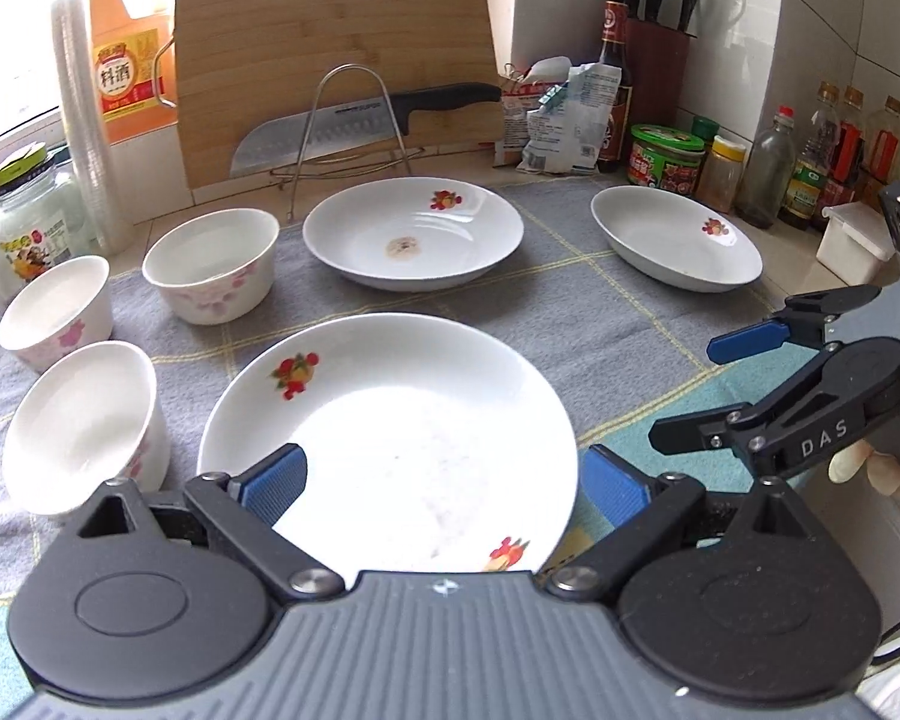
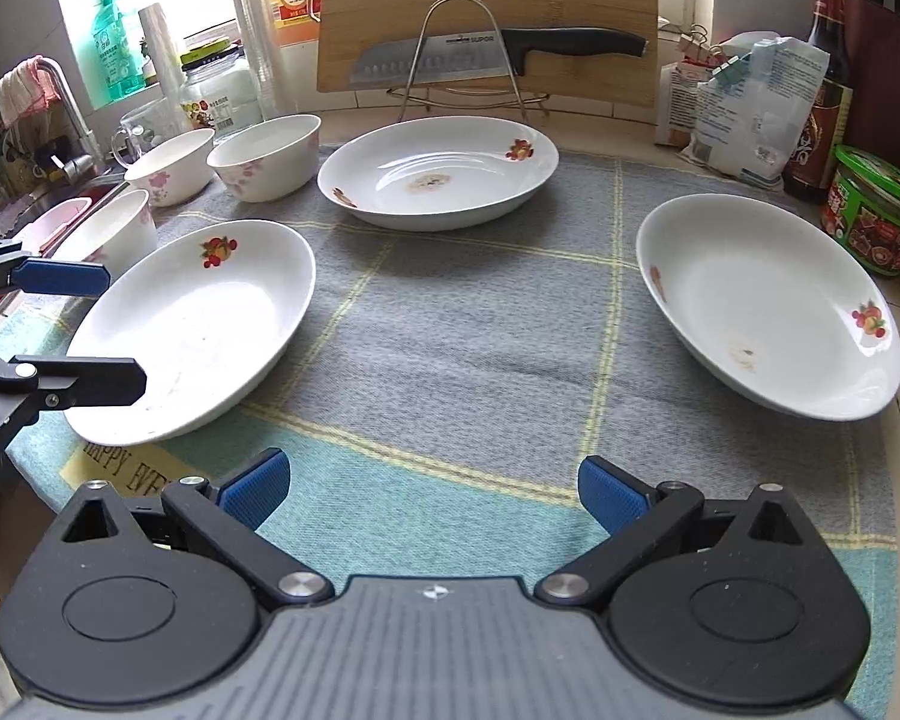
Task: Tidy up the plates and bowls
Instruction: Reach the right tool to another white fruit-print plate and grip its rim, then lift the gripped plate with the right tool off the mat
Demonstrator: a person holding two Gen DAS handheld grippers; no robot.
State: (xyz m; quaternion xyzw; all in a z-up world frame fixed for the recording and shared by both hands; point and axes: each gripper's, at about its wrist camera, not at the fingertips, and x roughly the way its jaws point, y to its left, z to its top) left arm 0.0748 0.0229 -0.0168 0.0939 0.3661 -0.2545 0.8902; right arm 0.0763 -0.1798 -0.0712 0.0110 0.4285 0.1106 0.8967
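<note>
Three white plates with fruit prints lie on a grey checked cloth (image 2: 450, 312). The near plate (image 1: 390, 432) lies right under my open left gripper (image 1: 444, 486); it also shows in the right wrist view (image 2: 192, 330). The far plate (image 1: 414, 228) (image 2: 438, 171) sits by the knife rack. The right plate (image 1: 675, 237) (image 2: 768, 300) lies apart. Three white floral bowls (image 1: 210, 261) (image 1: 54, 309) (image 1: 84, 420) stand at the left. My right gripper (image 2: 432, 492) is open and empty above bare cloth; it shows from the side in the left wrist view (image 1: 690, 390).
A bamboo cutting board (image 1: 330, 60) and a knife (image 1: 342, 126) on a wire rack stand at the back. Bottles and jars (image 1: 666, 153) line the right wall. A jar (image 1: 30, 222), stacked cups and a sink (image 2: 60, 204) are at the left.
</note>
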